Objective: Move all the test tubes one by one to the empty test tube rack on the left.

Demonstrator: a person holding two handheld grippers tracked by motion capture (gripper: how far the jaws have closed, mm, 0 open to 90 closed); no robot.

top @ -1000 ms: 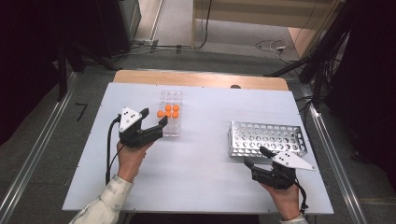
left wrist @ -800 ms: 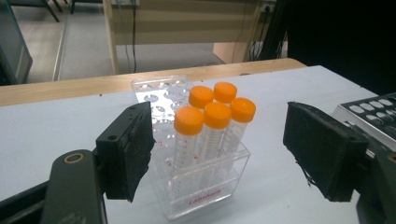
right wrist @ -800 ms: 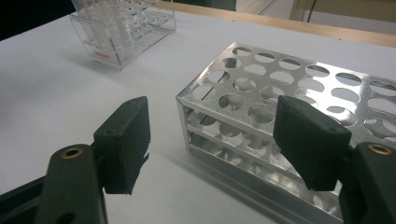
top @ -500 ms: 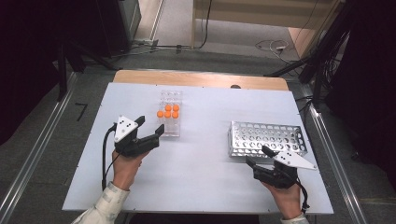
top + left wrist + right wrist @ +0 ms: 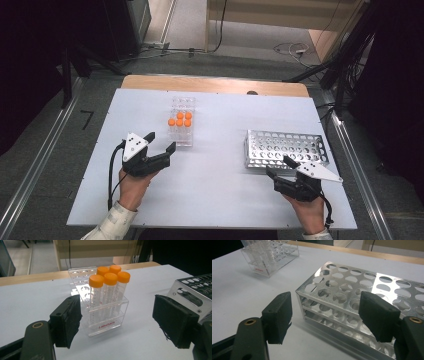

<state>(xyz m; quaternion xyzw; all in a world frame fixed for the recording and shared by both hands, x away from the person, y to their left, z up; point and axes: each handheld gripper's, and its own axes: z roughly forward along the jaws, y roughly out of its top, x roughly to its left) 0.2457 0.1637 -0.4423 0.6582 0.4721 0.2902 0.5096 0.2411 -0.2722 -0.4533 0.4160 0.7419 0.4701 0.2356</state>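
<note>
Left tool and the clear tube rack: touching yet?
Apart. The high view shows bare table between the left tool and the clear tube rack; its jaws stand open, short of it.

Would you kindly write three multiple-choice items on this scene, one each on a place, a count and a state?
1. Where do the capped tubes stand?
A. in the clear rack
B. in the metal rack
C. flat on the table

2. How many orange caps are there?
A. three
B. five
C. eight

3. How is the left gripper?
A. shut on a tube
B. shut, holding nothing
C. open, holding nothing

Answers:
1 A, the tubes stand upright in the clear rack.
2 B, five caps show in the left gripper view.
3 C, its jaws stand wide apart with nothing between their pads.
</note>
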